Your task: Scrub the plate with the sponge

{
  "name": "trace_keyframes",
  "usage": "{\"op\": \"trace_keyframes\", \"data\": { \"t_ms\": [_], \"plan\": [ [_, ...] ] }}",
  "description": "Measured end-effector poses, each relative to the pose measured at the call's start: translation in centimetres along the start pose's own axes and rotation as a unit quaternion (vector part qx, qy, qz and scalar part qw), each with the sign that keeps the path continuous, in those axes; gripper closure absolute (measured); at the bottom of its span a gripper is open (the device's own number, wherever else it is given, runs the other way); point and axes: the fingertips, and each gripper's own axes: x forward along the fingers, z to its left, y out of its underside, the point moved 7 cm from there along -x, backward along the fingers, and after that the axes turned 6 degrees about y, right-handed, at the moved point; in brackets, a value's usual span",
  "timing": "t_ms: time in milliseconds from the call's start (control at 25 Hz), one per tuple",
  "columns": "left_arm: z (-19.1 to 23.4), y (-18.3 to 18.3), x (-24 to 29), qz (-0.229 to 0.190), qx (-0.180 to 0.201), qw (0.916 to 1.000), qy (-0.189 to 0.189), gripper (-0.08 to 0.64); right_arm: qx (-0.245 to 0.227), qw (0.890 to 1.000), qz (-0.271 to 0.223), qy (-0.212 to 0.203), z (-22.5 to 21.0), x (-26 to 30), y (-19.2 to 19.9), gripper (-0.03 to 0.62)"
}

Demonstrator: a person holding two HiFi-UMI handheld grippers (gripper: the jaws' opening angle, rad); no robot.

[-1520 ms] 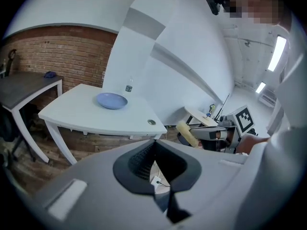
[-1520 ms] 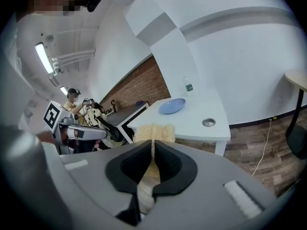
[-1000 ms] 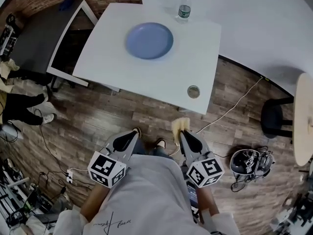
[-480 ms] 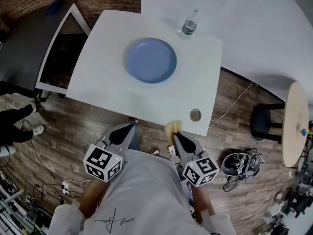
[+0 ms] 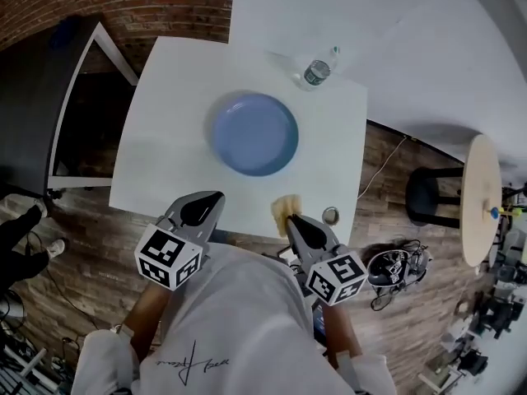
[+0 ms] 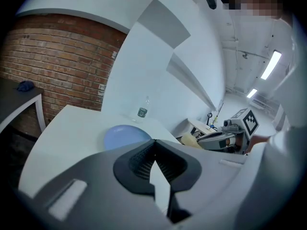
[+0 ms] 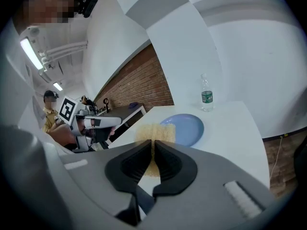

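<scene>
A blue plate (image 5: 254,133) lies in the middle of the white table (image 5: 165,113); it also shows in the left gripper view, plate (image 6: 123,135), and the right gripper view, plate (image 7: 186,128). My right gripper (image 5: 286,217) is shut on a yellow sponge (image 5: 285,207), held over the table's near edge, short of the plate; the sponge (image 7: 154,134) sticks out beyond the jaws. My left gripper (image 5: 202,206) is shut on nothing, its jaws touching, over the near edge to the left of the sponge.
A water bottle (image 5: 315,69) stands on the table beyond the plate. A small round lid or cup (image 5: 330,216) sits at the near right corner. A black stool (image 5: 428,196), a round wooden table (image 5: 479,197) and cables lie to the right; a dark table (image 5: 33,97) is on the left.
The view has closed in on the table: plate and bottle sit lower and larger. Both grippers, the right one still holding the sponge, have come from above the floor to the table's near edge.
</scene>
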Motion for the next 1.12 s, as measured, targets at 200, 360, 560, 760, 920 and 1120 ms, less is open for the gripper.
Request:
{"op": "trace_keyframes", "data": {
  "t_ms": [200,360,560,760,920,1120],
  "plan": [
    [2.6,-1.2,0.7,-0.007,-0.026,0.9983,0.051,0.549,0.022,0.999,0.008,-0.026,0.2,1.7,-1.6,0.568],
    [3.5,-1.9,2.2,-0.011,-0.029,0.9961,0.082,0.551,0.034,0.999,0.0,0.007,-1.7,1.5,-2.8,0.568],
    [4.4,-2.0,3.2,-0.008,-0.027,0.9948,0.098,0.552,0.053,0.998,-0.012,0.022,-2.9,0.8,-3.8,0.568],
    [6.8,-1.9,4.0,-0.001,-0.032,0.9967,0.075,0.557,0.042,0.998,-0.006,0.039,-3.3,1.6,-4.3,0.568],
    [8.6,-1.7,5.2,0.004,-0.041,0.9979,0.05,0.552,0.028,0.999,0.004,0.044,-3.9,2.9,-4.4,0.567],
    [10.2,-1.5,6.4,-0.012,-0.063,0.9976,0.023,0.555,0.029,0.999,0.013,0.04,-5.2,4.4,-4.7,0.566]
  ]
}}
